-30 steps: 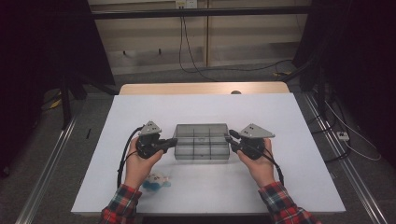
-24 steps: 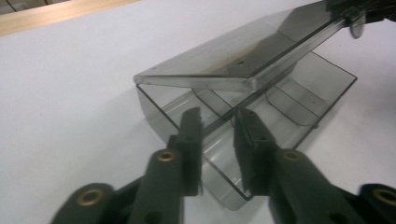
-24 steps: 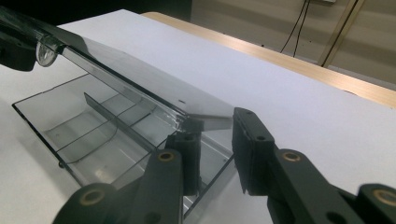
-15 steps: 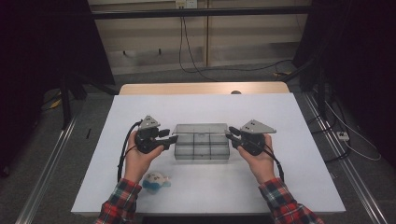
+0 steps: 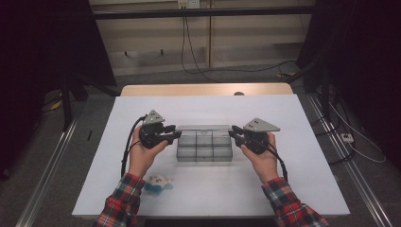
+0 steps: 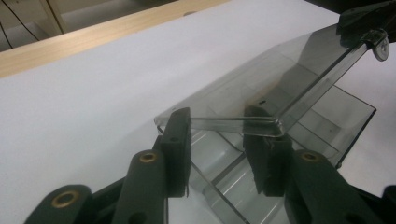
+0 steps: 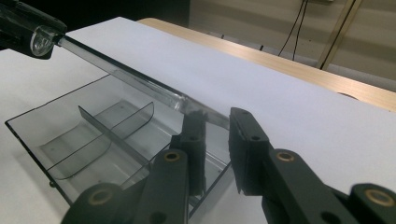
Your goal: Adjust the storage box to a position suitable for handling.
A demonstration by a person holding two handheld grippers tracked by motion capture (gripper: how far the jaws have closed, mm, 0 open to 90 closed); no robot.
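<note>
The clear compartment box point(image 5: 204, 144) sat mid-table point(image 5: 302, 189), its lid point(image 6: 261, 88) lifted at a slant. The left gripper point(image 5: 171, 133) held the lid's left edge between jaws that had just narrowed; the right gripper point(image 5: 234, 131) pinched the opposite edge. The gripper views showed the dividers point(image 7: 109, 126); the high view showed a small toy point(image 5: 157, 182) near the left sleeve. No writing was legible

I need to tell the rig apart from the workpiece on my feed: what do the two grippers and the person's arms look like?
Both the left gripper and the right gripper are black, each with a grey three-cornered plate on top and a black cable trailing back past the wrist. Their jaws are flat matte-black bars joined by brass-coloured rivets. The person wears red plaid sleeves.
</note>
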